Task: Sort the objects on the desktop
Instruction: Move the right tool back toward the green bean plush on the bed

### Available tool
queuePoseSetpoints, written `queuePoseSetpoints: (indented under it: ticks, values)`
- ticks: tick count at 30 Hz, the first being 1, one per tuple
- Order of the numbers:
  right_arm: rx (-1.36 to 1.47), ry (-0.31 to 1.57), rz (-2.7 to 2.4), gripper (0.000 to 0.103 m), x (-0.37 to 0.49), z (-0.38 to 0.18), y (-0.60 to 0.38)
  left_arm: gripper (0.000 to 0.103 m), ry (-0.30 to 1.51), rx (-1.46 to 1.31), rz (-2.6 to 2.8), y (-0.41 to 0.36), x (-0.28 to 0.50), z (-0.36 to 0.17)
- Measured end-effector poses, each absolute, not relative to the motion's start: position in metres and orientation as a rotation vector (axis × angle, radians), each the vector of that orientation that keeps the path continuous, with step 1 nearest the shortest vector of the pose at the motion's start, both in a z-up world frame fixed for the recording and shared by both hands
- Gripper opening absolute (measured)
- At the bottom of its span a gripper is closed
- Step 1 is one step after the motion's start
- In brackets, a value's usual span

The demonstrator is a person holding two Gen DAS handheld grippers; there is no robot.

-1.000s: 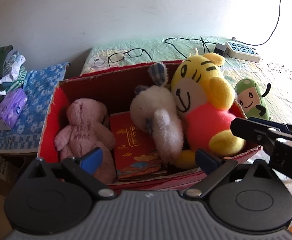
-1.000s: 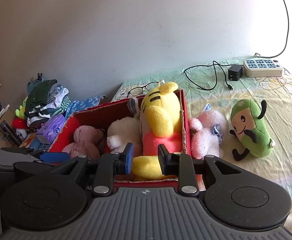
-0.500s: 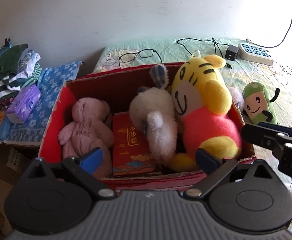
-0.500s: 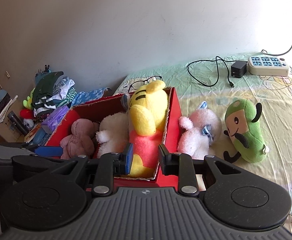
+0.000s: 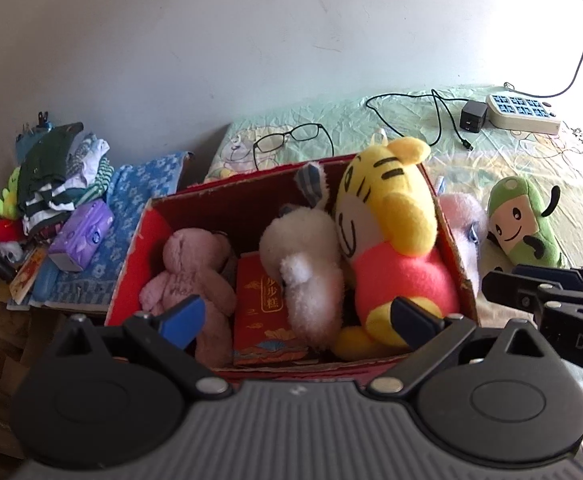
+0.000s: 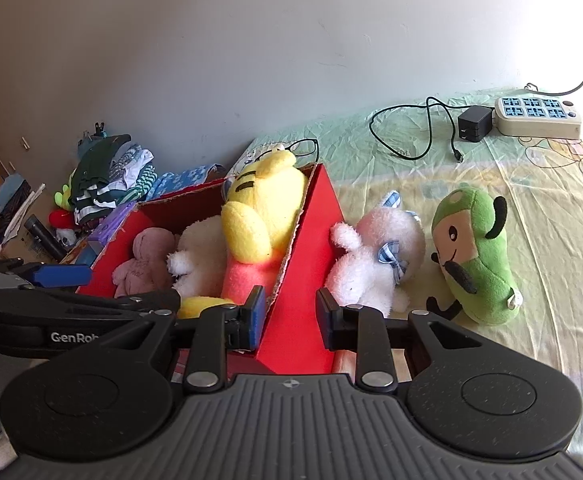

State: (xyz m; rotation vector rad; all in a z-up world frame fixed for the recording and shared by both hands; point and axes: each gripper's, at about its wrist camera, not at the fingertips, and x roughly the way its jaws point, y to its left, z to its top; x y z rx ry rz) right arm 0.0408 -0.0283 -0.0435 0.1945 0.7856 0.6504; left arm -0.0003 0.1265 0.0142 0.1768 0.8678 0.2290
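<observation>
A red cardboard box (image 5: 129,264) holds a pink bear (image 5: 191,268), a white plush (image 5: 303,256), a yellow tiger (image 5: 391,216) and a red packet (image 5: 265,308). My left gripper (image 5: 297,320) hovers wide open over the box's near edge, holding nothing. In the right wrist view my right gripper (image 6: 290,316) stands over the box's right wall (image 6: 307,240), its jaws a narrow gap apart with nothing held. Right of the box, a white rabbit plush with a blue bow (image 6: 371,256) and a green plush (image 6: 475,256) lie on the sheet. The right gripper's fingers (image 5: 531,292) show at the left view's right edge.
Behind the box lie glasses (image 5: 287,140), a black charger with cable (image 5: 473,116) and a power strip (image 5: 523,112) by the wall. Left of the bed sit a clothes pile (image 5: 59,168) and a purple tissue pack (image 5: 81,236). Patterned sheet (image 6: 551,208) stretches to the right.
The left view has drawn back and up, so the box looks smaller. The right gripper has shifted right, from in front of the tiger to the box's right wall. Both jaw gaps look unchanged.
</observation>
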Motion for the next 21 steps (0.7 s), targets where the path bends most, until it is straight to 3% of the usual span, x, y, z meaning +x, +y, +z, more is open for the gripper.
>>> queuePoseSetpoints:
  ticks: [14,21]
  values:
    - [0.261,0.845,0.603,0.029,0.065,-0.066,-0.097,0.099,0.836,0.232,0.081,0.049,0.005,0.009]
    - [0.285,0.877,0.56,0.029,0.081,-0.081,-0.138,0.092,0.885,0.175,-0.039,0.012,0.016,-0.007]
